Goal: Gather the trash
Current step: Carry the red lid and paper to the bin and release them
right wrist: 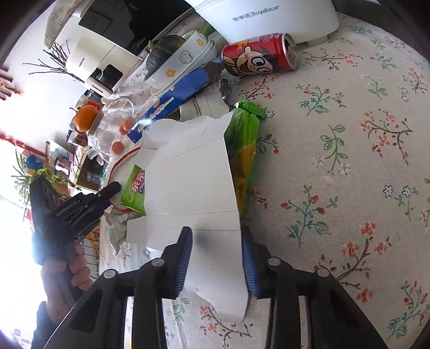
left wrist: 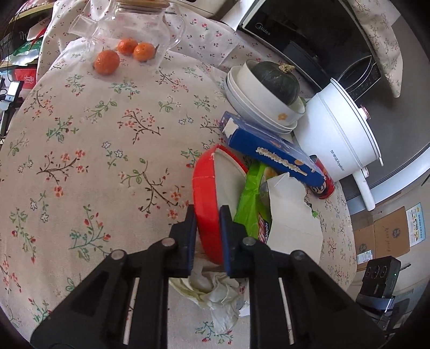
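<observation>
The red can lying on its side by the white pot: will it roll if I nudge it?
Probably. The can lies on its side, so a sideways push should roll it, though the cloth may slow it. Its top looks opened, so it is likely light and easy to dent. The pot close behind may stop it.

The left hand-held gripper point(left wrist: 208, 236) is pinching the rim of a red round lid point(left wrist: 207, 193), one pad on each face. Crumpled tissue point(left wrist: 217, 290) is lying under it on the flower-print surface point(left wrist: 94, 161). A green snack bag point(left wrist: 251, 198), torn white cardboard point(left wrist: 293, 220) and a blue box point(left wrist: 271, 155) are piling up just right of the lid. Three tangerines point(left wrist: 107, 62) are sitting beyond, beside a glass teapot point(left wrist: 129, 24).
</observation>
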Demonstrator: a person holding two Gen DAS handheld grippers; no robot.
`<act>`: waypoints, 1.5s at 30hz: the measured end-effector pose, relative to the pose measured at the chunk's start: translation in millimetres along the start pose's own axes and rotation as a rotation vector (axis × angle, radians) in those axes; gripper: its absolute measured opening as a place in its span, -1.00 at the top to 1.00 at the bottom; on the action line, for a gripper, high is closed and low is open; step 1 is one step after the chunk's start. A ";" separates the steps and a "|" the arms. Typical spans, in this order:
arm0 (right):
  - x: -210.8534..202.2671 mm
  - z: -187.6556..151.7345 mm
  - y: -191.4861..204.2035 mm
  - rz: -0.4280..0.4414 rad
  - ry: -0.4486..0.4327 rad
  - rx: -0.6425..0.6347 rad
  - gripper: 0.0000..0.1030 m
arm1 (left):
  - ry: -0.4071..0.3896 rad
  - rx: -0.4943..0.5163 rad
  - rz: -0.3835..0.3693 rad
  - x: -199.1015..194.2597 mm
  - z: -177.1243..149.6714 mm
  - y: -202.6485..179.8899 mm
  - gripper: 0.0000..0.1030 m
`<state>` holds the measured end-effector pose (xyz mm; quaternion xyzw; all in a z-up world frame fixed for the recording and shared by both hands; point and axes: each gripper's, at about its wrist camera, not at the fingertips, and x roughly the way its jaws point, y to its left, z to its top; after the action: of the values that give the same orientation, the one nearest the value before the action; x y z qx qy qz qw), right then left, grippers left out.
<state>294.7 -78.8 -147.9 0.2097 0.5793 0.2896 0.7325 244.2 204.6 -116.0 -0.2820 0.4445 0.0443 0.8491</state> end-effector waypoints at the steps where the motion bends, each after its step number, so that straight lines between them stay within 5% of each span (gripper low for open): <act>1: -2.4 -0.8 2.8 0.022 -0.007 -0.005 0.65 | -0.010 0.006 0.009 -4.4 0.2 -1.2 0.68; 9: -53.8 -8.0 35.7 0.066 -0.086 -0.079 0.96 | -0.150 0.060 0.096 -59.4 0.3 -9.0 0.69; 18: -119.8 -27.2 40.3 0.047 -0.168 -0.109 0.97 | -0.350 0.157 0.217 -116.9 -9.7 -22.3 0.69; 31: -216.5 -70.6 -10.3 -0.125 -0.251 -0.055 0.97 | -0.175 0.382 -0.018 -111.9 -67.6 -105.6 0.69; 45: -304.5 -134.2 -95.2 -0.354 -0.287 0.147 0.97 | 0.018 0.689 -0.218 -73.9 -184.5 -223.9 0.69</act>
<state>132.8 -356.6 -20.0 0.1967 0.5166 0.0810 0.8294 138.0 -65.5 -42.2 -0.0252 0.4081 -0.2017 0.8900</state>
